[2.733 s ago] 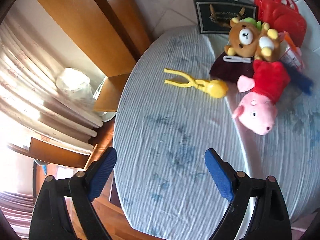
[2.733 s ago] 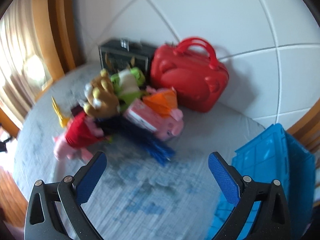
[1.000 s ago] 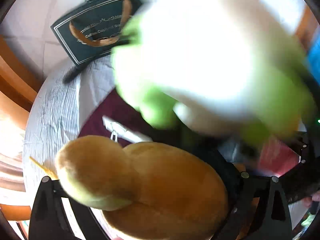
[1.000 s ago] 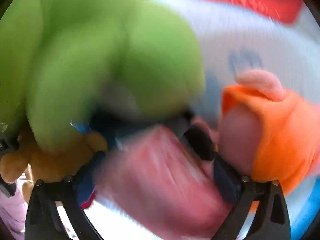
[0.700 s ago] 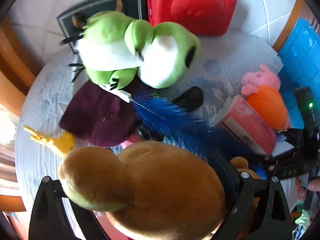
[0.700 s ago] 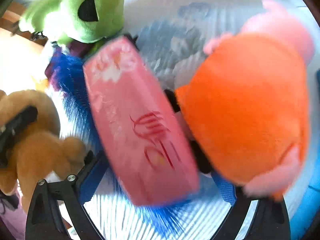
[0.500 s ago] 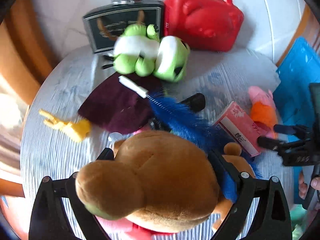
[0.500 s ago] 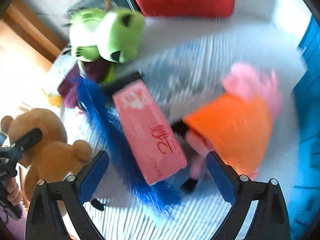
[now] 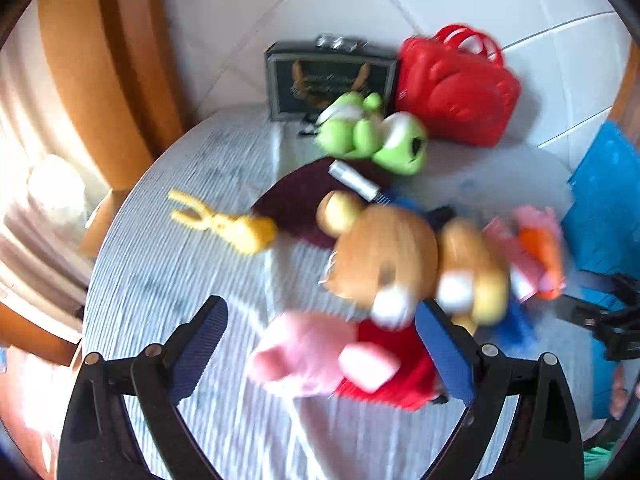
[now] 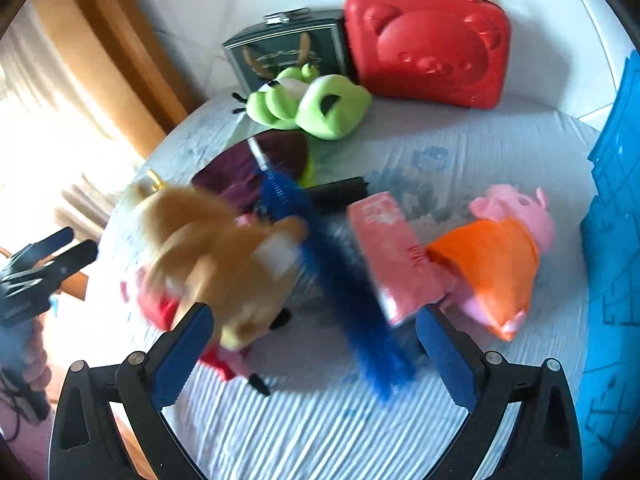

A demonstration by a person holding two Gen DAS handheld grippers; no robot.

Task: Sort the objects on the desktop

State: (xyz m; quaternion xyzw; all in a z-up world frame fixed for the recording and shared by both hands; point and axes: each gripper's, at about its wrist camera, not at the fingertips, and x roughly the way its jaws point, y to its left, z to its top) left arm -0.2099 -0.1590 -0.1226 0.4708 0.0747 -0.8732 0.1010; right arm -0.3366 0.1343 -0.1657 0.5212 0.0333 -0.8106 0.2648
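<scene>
A brown teddy bear [image 9: 404,264] lies blurred on the round table, just beyond my open, empty left gripper [image 9: 320,344]; it also shows in the right wrist view [image 10: 224,256]. A pink pig in red [image 9: 332,356] lies between the left fingers. My right gripper [image 10: 312,352] is open and empty above a blue brush [image 10: 336,264] and a pink box [image 10: 396,252]. A pig in orange [image 10: 496,256] lies to the right. A green frog plush [image 10: 316,102], a maroon cloth [image 9: 300,204] and a yellow tool [image 9: 228,224] lie farther back.
A red bear-face case [image 10: 428,40] and a dark box [image 10: 284,56] stand at the back against the tiled wall. A blue crate [image 10: 616,208] stands at the right. The striped tablecloth [image 9: 168,280] drops off at the left edge, with wooden furniture [image 9: 112,80] beyond.
My left gripper has opened and let go of the teddy bear, which now lies on the table. Both grippers have pulled back and away from the pile.
</scene>
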